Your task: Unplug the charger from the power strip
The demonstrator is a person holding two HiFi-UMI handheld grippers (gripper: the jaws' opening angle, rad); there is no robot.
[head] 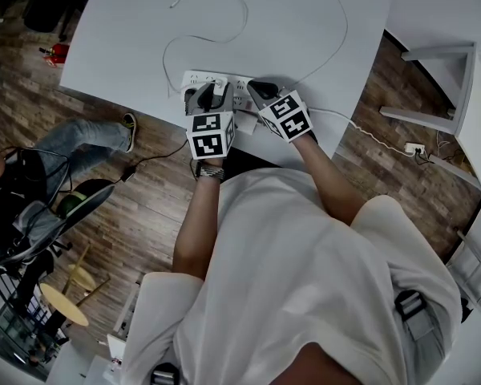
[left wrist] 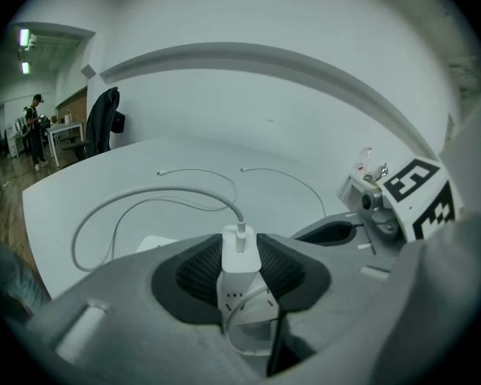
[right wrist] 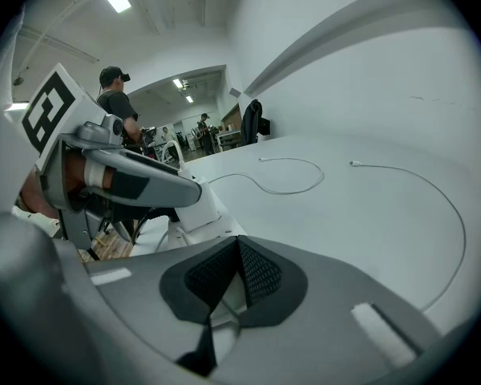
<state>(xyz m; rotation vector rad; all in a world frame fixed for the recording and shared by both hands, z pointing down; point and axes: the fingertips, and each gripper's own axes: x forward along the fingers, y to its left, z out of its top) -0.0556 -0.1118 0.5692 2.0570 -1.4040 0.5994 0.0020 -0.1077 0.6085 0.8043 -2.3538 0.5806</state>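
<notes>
Left tongs point(left wrist: 240, 245) clamped on the charger point(left wrist: 241, 259)
Charger stands in the power strip point(head: 204, 79) near the bench point(head: 305, 22) edge; right tongs point(right wrist: 236, 251), clenched empty, should pin the strip while the left draws straight out.

White block charger point(left wrist: 240, 253): plain white, no pattern.
Thin white cable point(left wrist: 148, 201): white, matching the charger.
White plastic power strip point(head: 202, 79): plain white.
Left gripper point(left wrist: 242, 271): grey shell, black ribbed pads point(left wrist: 194, 269).
Right gripper point(right wrist: 236, 273): grey shell, black ribbed pads.
Marker cubes point(head: 209, 133): black squares on white.
Flat table top point(head: 305, 22): pale grey-white, unpatterned.
Plank wooden floor point(head: 144, 207): brown, streaked grain.
Person's short-sleeved shirt point(head: 305, 279): white.
</notes>
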